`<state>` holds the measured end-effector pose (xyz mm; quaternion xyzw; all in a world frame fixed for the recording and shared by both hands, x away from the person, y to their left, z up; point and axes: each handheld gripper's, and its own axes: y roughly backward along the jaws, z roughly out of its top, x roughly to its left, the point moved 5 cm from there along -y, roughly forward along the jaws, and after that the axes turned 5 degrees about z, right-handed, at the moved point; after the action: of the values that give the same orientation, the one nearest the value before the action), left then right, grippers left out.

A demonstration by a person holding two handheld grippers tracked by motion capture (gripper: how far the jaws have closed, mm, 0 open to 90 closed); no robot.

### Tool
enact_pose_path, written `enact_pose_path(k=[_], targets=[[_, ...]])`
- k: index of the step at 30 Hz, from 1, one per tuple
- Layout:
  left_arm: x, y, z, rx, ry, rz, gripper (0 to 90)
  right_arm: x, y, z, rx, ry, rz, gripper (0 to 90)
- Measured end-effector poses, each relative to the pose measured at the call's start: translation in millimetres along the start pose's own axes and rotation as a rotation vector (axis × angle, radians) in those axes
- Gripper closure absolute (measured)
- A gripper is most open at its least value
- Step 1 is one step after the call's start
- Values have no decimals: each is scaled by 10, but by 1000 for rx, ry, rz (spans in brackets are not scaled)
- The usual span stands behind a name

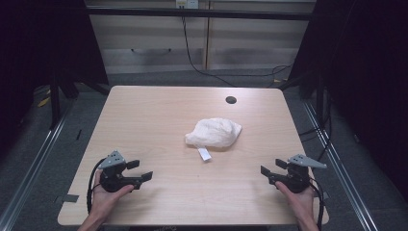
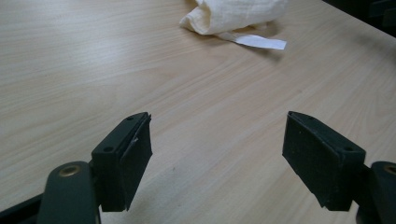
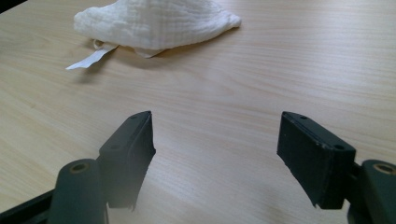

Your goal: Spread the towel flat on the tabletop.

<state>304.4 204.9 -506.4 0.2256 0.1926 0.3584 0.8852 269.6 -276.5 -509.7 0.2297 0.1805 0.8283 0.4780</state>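
A crumpled white cloth [image 1: 214, 132] lies bunched near the middle of the wooden table [image 1: 144, 115], with a white label tag [image 1: 204, 154] sticking out toward the front. The left gripper view has the cloth [image 2: 238, 14] at the top, its tag [image 2: 257, 41] flat on the wood. In the right gripper view the cloth [image 3: 156, 23] sits at upper left with the tag [image 3: 91, 59]. My left gripper [image 1: 140, 170] rests open near the front left, held in a hand. My right gripper [image 1: 273, 167] is open near the front right. Nothing sits between either pair of jaws.
A round cable hole [image 1: 231, 100] is set in the table near its far edge. Beyond the table stand pale cabinets [image 1: 192, 43] with a black cable hanging down. Dark curtains and metal floor rails [image 1: 33, 163] flank both sides.
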Motion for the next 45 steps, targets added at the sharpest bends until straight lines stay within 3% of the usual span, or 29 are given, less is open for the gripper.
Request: enact_pose_path(k=[4, 5, 11, 15, 22, 25, 27, 30, 36, 45], targets=[[-42, 49, -2, -5, -12, -26, 256, 39, -7, -3, 13, 11, 11, 285], [-42, 53, -1, -7, -8, -29, 285, 64, -22, -10, 44, 44, 0, 291], [29, 36, -4, -6, 44, -59, 289, 116, -71, -13, 71, 37, 55, 314], [76, -1, -35, 37, 53, -11, 247, 154, -73, -16, 85, 41, 81, 328], [39, -12, -37, 46, 31, -14, 247, 216, -65, -9, 105, 59, 126, 355], [47, -12, -35, 43, 37, -16, 247, 237, -139, 33, 122, 75, 156, 395], [52, -12, -36, 45, 37, -13, 247, 245, -171, 51, 131, 87, 152, 383], [59, -20, -22, 40, 36, -13, 247, 300, -283, 141, 149, 104, 177, 364], [50, -36, -7, 33, 32, -22, 248, 401, -528, 488, 129, 123, 213, 361], [65, -3, -3, 26, 32, -18, 247, 381, -878, 943, 144, 120, 250, 327]])
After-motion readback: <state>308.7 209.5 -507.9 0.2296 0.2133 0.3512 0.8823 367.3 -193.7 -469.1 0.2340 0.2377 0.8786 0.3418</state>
